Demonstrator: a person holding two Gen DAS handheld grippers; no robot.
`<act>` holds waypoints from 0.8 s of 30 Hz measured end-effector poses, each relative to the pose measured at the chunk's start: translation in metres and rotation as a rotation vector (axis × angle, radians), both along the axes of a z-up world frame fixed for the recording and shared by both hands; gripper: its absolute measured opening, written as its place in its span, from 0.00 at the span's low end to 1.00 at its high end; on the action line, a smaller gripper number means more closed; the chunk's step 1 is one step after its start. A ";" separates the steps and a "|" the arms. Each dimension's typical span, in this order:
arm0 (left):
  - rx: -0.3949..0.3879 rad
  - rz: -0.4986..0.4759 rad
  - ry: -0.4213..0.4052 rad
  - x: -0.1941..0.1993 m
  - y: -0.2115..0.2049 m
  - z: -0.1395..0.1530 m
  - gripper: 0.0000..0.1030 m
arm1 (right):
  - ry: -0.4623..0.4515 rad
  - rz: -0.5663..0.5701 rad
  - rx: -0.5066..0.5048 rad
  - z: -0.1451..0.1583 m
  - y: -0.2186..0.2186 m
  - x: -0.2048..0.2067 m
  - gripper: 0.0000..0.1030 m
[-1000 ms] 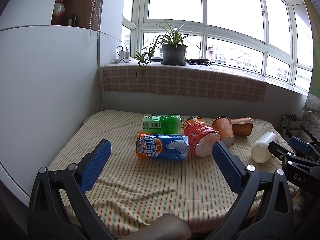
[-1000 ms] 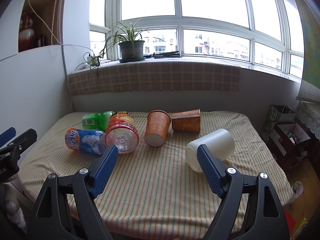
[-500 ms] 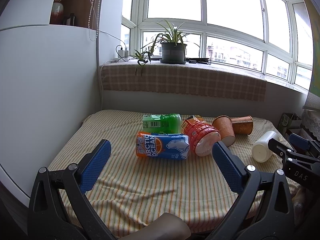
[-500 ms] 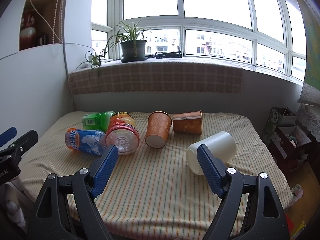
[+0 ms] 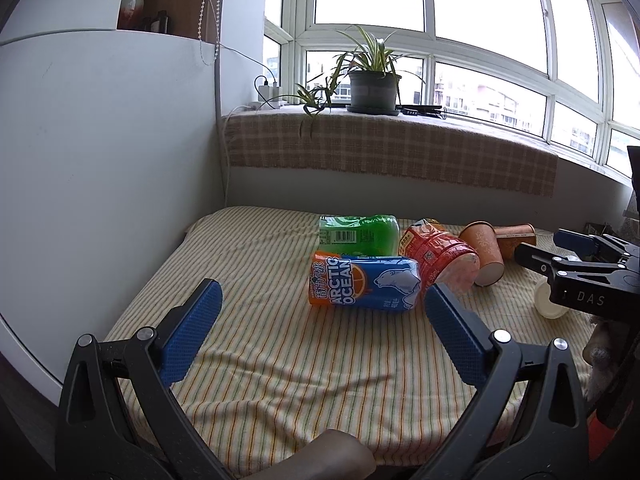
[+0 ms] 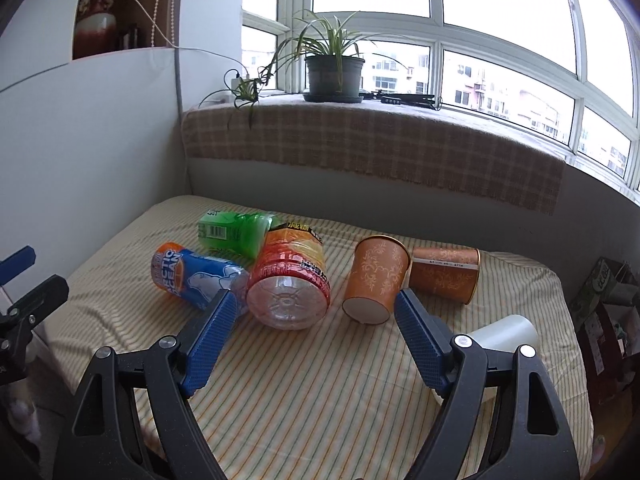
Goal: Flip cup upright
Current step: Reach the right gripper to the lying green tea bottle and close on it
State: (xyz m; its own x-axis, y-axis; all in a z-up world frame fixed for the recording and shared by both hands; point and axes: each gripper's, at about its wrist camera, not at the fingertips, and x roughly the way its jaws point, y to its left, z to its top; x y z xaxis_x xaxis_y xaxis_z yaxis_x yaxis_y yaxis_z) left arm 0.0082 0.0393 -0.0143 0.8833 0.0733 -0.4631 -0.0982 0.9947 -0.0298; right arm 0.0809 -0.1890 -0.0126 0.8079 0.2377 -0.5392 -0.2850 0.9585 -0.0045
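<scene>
An orange paper cup point(image 6: 376, 280) lies on its side on the striped cloth, base toward me. A second orange cup point(image 6: 444, 275) lies behind it, and a white cup point(image 6: 502, 332) lies on its side at the right, partly hidden by my right finger. My right gripper point(image 6: 314, 326) is open and empty, just in front of the first orange cup and the red bottle point(image 6: 292, 280). My left gripper point(image 5: 320, 326) is open and empty, in front of the blue Arctic Ocean bottle point(image 5: 364, 282). The orange cups point(image 5: 482, 250) show far right in the left wrist view.
A green bottle point(image 6: 236, 232) lies behind the blue bottle point(image 6: 192, 276). The table point(image 6: 320, 400) stands against a white wall at the left and a windowsill with a potted plant point(image 6: 334, 74) behind. Boxes point(image 6: 608, 292) sit on the floor at the right.
My right gripper has moved forward and to the left, so the orange cup and red bottle now sit between its fingers' line and the white cup slid right. The left gripper edged left.
</scene>
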 end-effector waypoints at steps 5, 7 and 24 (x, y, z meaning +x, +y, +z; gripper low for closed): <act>-0.004 0.011 0.035 0.004 0.016 -0.007 1.00 | 0.034 0.111 -0.042 0.006 0.025 0.035 0.79; -0.005 0.015 0.045 0.004 0.020 -0.009 1.00 | 0.049 0.167 -0.069 0.007 0.038 0.050 0.79; -0.077 0.081 0.101 0.008 0.068 -0.018 1.00 | 0.310 0.551 -0.408 -0.028 0.158 0.171 0.79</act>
